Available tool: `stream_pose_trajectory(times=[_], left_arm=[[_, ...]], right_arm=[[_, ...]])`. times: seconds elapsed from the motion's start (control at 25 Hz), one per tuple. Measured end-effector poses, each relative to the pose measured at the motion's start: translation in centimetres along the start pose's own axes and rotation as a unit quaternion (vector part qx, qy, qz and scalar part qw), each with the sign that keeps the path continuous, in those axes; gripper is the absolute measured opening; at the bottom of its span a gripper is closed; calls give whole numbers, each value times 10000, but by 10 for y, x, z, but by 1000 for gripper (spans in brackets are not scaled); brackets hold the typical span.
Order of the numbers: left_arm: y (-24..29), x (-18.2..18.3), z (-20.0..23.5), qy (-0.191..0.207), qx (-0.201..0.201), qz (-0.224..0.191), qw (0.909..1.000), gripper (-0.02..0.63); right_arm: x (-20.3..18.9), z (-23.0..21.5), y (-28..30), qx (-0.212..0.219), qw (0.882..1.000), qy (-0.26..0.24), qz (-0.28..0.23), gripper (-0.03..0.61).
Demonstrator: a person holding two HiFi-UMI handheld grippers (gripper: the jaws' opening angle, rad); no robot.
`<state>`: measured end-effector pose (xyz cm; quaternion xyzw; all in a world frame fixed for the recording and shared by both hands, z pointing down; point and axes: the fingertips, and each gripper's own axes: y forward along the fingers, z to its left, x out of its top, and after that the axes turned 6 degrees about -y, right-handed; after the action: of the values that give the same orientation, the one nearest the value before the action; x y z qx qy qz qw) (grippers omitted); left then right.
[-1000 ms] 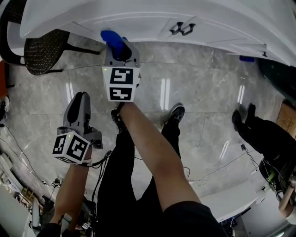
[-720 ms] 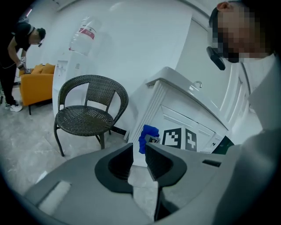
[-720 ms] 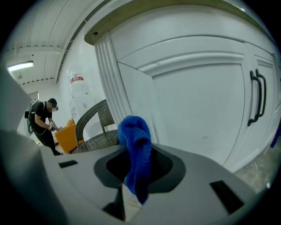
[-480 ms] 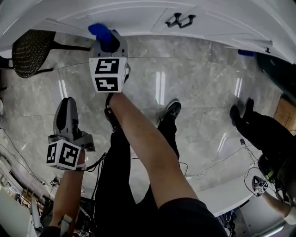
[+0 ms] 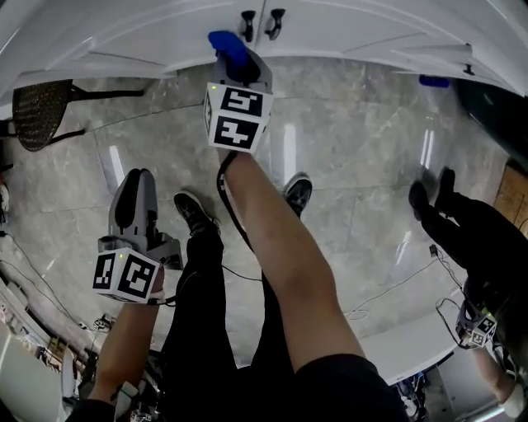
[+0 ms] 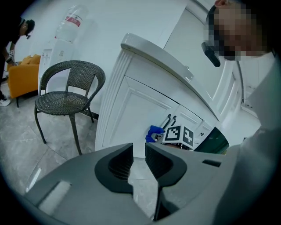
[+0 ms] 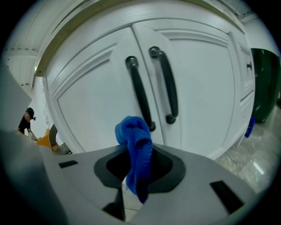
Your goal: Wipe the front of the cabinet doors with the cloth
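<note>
The white cabinet doors (image 7: pixel 96 88) fill the right gripper view, with two black handles (image 7: pixel 139 94) side by side at the middle seam. My right gripper (image 7: pixel 136 169) is shut on a bunched blue cloth (image 7: pixel 134 136) that sticks out toward the doors, just below the left handle. In the head view the cloth (image 5: pixel 224 43) is at the cabinet's front (image 5: pixel 148 37), close under the handles (image 5: pixel 247 21). My left gripper (image 5: pixel 136 181) hangs low over the floor, away from the cabinet, its jaws close together with nothing between them. The left gripper view shows the cabinet (image 6: pixel 131 114) and the cloth (image 6: pixel 153 133) from the side.
A dark wicker chair (image 5: pixel 41 103) stands left of the cabinet. Another person's legs (image 5: pixel 462 231) are at the right on the marble floor, with cables (image 5: pixel 388 288) lying near them. A dark green bin (image 7: pixel 263 83) stands past the cabinet's right end.
My right gripper has carried the cloth to the right along the cabinet front, to just under the two handles. The left gripper has stayed low.
</note>
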<state>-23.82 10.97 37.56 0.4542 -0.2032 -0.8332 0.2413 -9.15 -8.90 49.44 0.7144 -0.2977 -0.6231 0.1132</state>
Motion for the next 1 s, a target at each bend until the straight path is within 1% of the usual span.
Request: stream_pose_trajectory(times=[0.12,0.28,0.36,0.44,0.52,0.6,0.76,0.88,1.0], left_arm=[[7,-10,-16,15,-54,70,10000,87],[11,-13,-23,1,-74,68,9999,87],[9,-11,-21,-32,-76,56,9999,87],[5,-5,-18,-55,-93,37,9999,87],[1,3,-12,-31,-115,17,9999,87],[-3,10,-2,27,-134,7,9999,87],[-8,22,20,141,-199,-13,9997,87],[-12,27,44,189,-186,7,9996,87],[-15,32,70,211,-98,8,9997,87]], right_arm=[[-7,-20,-3,-32,9999,68,73,80],[-11,-33,-11,-75,9998,152,124,80],[-14,-32,-19,-91,9995,249,184,80],[-17,-19,-27,-21,9994,232,237,80],[-17,8,-28,192,9995,89,230,80],[-14,47,-22,504,9985,-166,141,80],[-12,137,-4,1192,9898,-767,-133,80],[-23,185,7,1483,9853,-831,-170,80],[-35,208,23,1535,9850,-786,-97,80]])
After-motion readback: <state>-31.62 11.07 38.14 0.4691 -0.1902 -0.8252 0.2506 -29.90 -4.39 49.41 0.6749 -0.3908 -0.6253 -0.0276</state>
